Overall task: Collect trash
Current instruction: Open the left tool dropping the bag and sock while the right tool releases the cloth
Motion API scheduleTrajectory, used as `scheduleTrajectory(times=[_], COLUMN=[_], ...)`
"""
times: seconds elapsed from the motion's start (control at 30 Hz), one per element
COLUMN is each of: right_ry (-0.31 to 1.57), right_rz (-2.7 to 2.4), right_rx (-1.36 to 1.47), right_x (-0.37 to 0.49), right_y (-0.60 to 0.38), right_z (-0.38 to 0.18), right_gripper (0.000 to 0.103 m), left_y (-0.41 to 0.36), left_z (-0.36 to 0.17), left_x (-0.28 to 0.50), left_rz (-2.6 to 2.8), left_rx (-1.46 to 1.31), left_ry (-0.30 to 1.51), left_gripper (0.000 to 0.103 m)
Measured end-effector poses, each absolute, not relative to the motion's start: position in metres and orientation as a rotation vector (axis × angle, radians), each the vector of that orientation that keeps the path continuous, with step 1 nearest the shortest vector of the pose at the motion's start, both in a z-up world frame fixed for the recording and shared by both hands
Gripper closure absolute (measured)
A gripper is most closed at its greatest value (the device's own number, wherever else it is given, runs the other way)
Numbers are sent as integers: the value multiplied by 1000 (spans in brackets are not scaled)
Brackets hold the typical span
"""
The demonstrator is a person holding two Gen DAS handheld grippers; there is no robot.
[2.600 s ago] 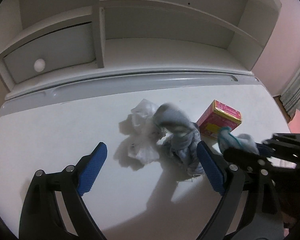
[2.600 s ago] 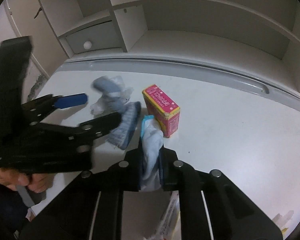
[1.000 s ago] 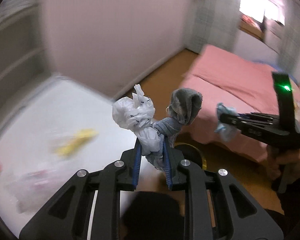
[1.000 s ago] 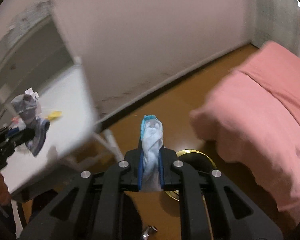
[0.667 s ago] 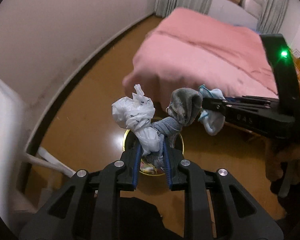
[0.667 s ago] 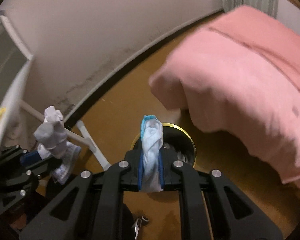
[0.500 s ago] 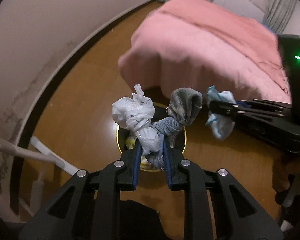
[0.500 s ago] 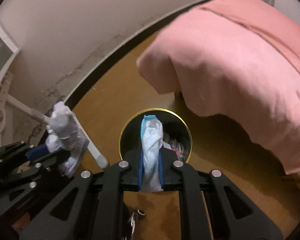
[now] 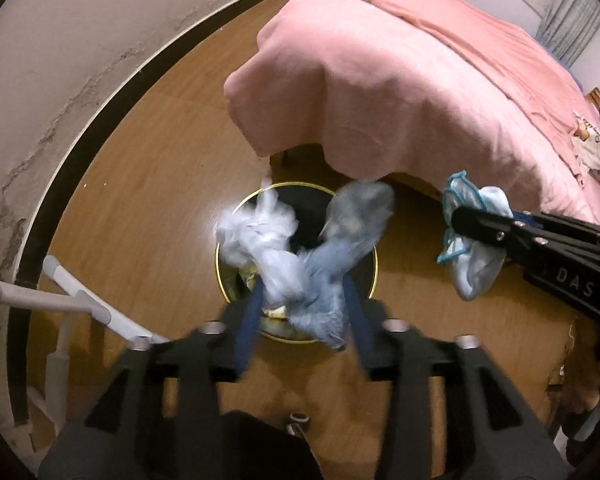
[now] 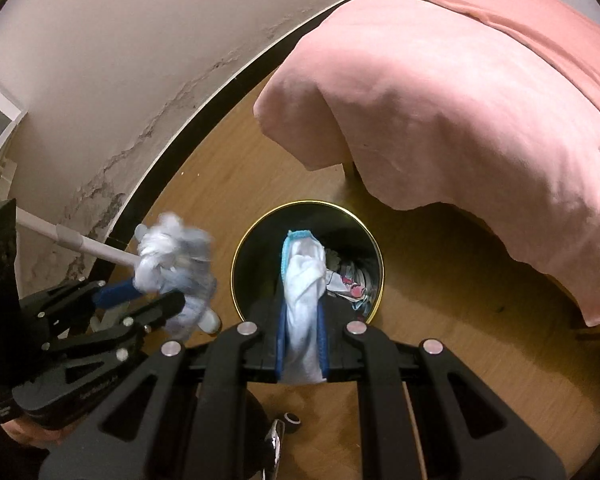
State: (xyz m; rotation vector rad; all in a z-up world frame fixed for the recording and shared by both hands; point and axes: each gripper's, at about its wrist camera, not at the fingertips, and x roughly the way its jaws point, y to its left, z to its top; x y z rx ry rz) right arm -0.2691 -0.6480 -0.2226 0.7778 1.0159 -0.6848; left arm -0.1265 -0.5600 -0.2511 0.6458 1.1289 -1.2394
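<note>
My left tool [image 9: 304, 312] is parted, its white bag [image 9: 260, 248] and grey sock [image 9: 340, 256] dropping over the bin [image 10: 374, 248]; my right tool [image 10: 302, 344] grips a white rag [image 10: 304, 280], not yet dropped.

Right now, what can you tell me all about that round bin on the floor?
The bin is round and dark inside, with a thin shiny gold rim. It stands upright on the brown wooden floor, just by the corner of the pink bed cover. It has no lid, and crumpled colourful scraps already lie at the bottom. Nothing visibly touches it; both tongs hang above its mouth.
</note>
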Motion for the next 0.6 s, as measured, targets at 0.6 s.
scheduleTrajectory(times=[0.6], right_ry=[1039], right_rz=[-673], right_rx=[808], right_x=[-261], right_y=[-648], right_z=[-227], right_gripper=[90], left_y=[-548], left_z=[-234], left_x=[-119], left_rz=[-1244], left_rx=[607], left_ry=[1102], left_gripper=[46])
